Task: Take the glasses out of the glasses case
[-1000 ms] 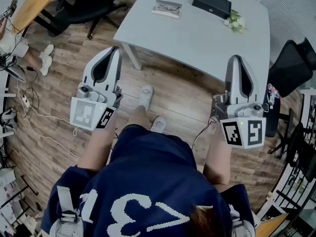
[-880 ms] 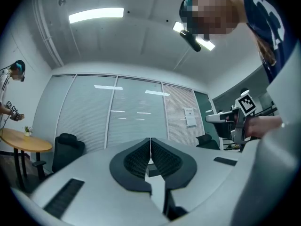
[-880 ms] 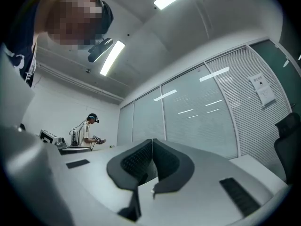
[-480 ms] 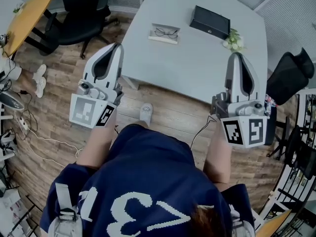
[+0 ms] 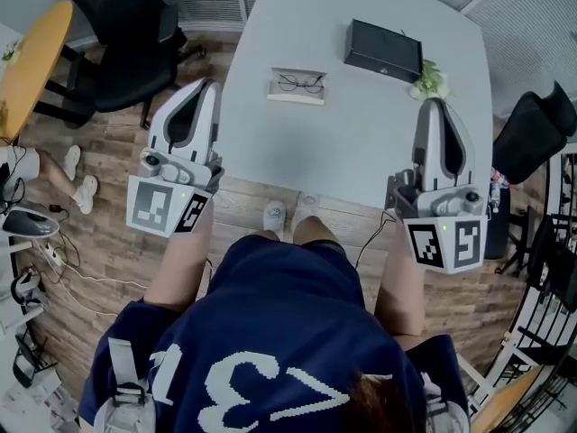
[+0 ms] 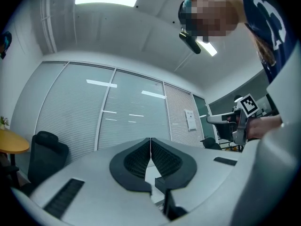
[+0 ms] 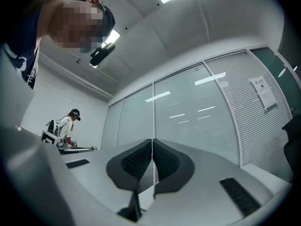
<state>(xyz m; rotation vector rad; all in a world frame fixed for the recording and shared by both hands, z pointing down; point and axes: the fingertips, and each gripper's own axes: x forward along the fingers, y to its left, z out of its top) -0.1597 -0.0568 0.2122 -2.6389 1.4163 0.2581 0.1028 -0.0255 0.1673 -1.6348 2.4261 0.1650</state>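
A black glasses case (image 5: 382,50) lies with its lid down at the far side of the pale grey table (image 5: 361,142). A pair of dark-rimmed glasses (image 5: 300,84) rests on a white pad left of the case, outside it. My left gripper (image 5: 210,85) hangs over the table's left edge, well short of the glasses. My right gripper (image 5: 436,105) hovers above the table's right part, nearer than the case. In the left gripper view the left gripper (image 6: 150,140) has its jaws pressed together on nothing. In the right gripper view the right gripper (image 7: 152,141) is the same.
A small potted plant (image 5: 430,80) stands right of the case. A black office chair (image 5: 126,34) and a yellow round table (image 5: 32,66) are at the left, another black chair (image 5: 532,120) at the right. Cables (image 5: 63,260) run over the wood floor. Another person (image 7: 63,126) stands far off.
The person has stepped toward the table, so the table, case and glasses lie closer under both grippers. Both grippers stayed shut and held the same pose.
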